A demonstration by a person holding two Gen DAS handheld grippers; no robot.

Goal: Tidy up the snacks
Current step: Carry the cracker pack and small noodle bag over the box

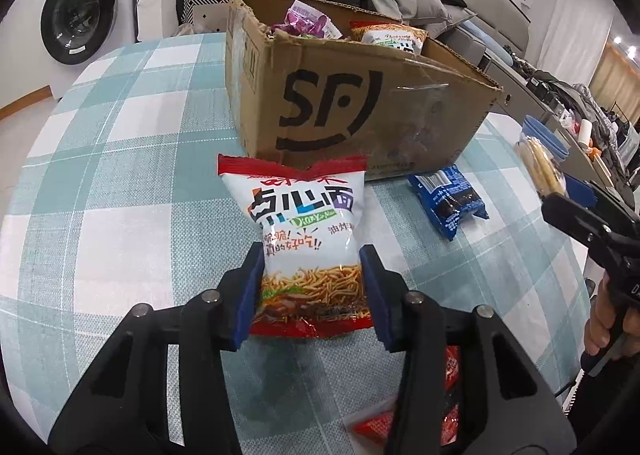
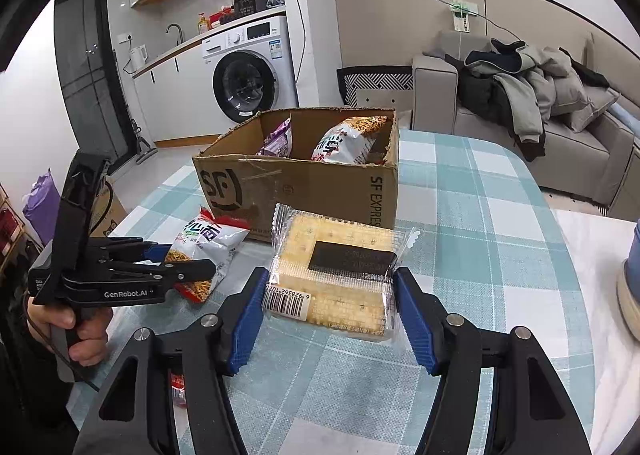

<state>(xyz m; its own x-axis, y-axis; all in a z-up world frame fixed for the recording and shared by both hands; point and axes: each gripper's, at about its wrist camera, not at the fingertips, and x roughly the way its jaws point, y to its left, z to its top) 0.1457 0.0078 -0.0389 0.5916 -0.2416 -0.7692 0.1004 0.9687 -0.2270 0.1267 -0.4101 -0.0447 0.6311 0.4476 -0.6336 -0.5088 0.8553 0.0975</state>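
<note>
My left gripper (image 1: 312, 267) is shut on a white and red noodle snack bag (image 1: 304, 239), held above the checked table in front of the cardboard SF box (image 1: 360, 107). That bag also shows in the right wrist view (image 2: 204, 247), with the left gripper (image 2: 200, 261) around it. My right gripper (image 2: 330, 287) is shut on a clear cracker pack (image 2: 336, 275), held above the table near the box (image 2: 304, 183). The box holds a purple bag (image 2: 278, 139) and a white noodle bag (image 2: 344, 143). A blue snack pack (image 1: 448, 199) lies right of the box.
Red packets (image 1: 416, 411) lie under my left gripper. A jar with a blue lid (image 1: 544, 151) stands at the table's right edge. A washing machine (image 2: 248, 75) and a sofa with clothes (image 2: 532, 95) stand beyond the table (image 2: 480, 215).
</note>
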